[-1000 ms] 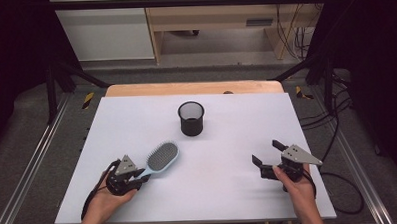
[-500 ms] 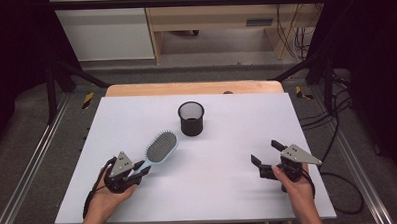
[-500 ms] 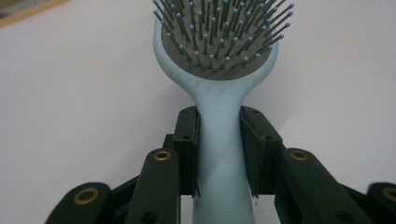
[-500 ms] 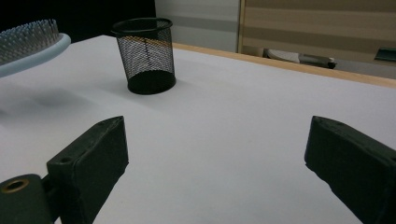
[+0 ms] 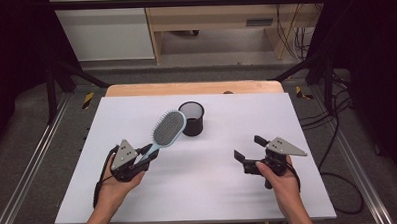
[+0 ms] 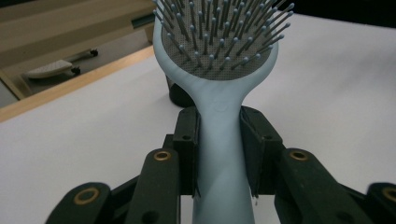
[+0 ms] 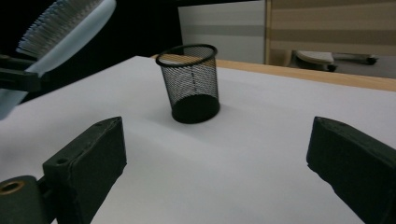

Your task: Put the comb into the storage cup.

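A pale blue plastic paddle hairbrush [image 5: 168, 130] with grey bristles is clamped by its handle in the left gripper [image 5: 147, 154] fingers, raised above the white surface [image 5: 214, 181], head angled toward the black mesh cup [image 5: 192, 118]. The right gripper [image 5: 248, 150] fingers gape wide, empty.

Hairbrush [image 5: 168, 128] just left of cup [image 5: 191, 118], above table [image 5: 209, 191]

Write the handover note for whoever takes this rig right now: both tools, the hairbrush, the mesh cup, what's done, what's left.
Left tool: shut on the hairbrush handle, brush lifted off the table, head angled toward the mesh cup.
Right tool: open, holding nothing, low over the table's right side.
Mesh cup: upright near the table's far middle, nothing visible in it.
Done: brush picked up.
Left, most likely: stand the brush in the cup; the right tool may need to steady it.
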{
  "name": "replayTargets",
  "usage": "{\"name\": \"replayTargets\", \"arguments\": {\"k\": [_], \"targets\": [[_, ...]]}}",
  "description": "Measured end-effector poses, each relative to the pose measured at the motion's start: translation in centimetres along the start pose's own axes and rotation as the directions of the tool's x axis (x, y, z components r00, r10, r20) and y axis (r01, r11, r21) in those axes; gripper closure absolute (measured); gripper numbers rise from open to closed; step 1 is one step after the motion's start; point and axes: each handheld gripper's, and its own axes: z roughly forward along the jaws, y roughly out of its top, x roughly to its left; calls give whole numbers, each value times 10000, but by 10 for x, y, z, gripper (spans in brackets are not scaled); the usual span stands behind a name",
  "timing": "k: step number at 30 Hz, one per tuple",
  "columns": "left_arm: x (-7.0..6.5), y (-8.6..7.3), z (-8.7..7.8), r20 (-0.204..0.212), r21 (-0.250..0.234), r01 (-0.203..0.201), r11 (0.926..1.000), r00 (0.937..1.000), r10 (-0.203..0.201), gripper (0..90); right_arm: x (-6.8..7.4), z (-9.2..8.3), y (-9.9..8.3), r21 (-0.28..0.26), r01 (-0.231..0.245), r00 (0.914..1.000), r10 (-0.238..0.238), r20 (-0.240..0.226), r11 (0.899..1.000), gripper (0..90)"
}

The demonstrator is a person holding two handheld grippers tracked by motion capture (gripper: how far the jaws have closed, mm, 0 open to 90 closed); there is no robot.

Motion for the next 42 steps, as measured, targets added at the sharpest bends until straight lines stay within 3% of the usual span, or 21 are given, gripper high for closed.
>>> {"name": "replayTargets", "arguments": {"k": [4, 8, 10, 13, 19, 42], "targets": [[-4, 10, 12, 220, -296, 24, 9996, 9998, -18, 692, 13, 16, 10, -176, -329, 9982, 320, -511, 9993, 42], [-9, 8, 17, 305, -452, 50, 9990, 9995, -36, 692, 29, 35, 18, -113, -508, 9937, 494, -1006, 9986, 39], [-12, 6, 17, 349, -440, 57, 9990, 9994, -41, 692, 36, 45, 19, -32, -803, 9886, 792, -1279, 9968, 39], [-16, 4, 16, 397, -466, 45, 9989, 9992, -26, 692, 48, 56, 19, 15, -844, 9821, 834, -1689, 9964, 39], [-27, 3, 22, 592, -448, -80, 9990, 9982, 106, 692, 61, 64, 12, 16, -1082, 9675, 1057, -2298, 9941, 39], [-47, -3, 38, 1022, -166, -357, 9992, 9941, 372, 692, 75, 70, 10, 76, -1019, 9527, 998, -2872, 9948, 40]]}}
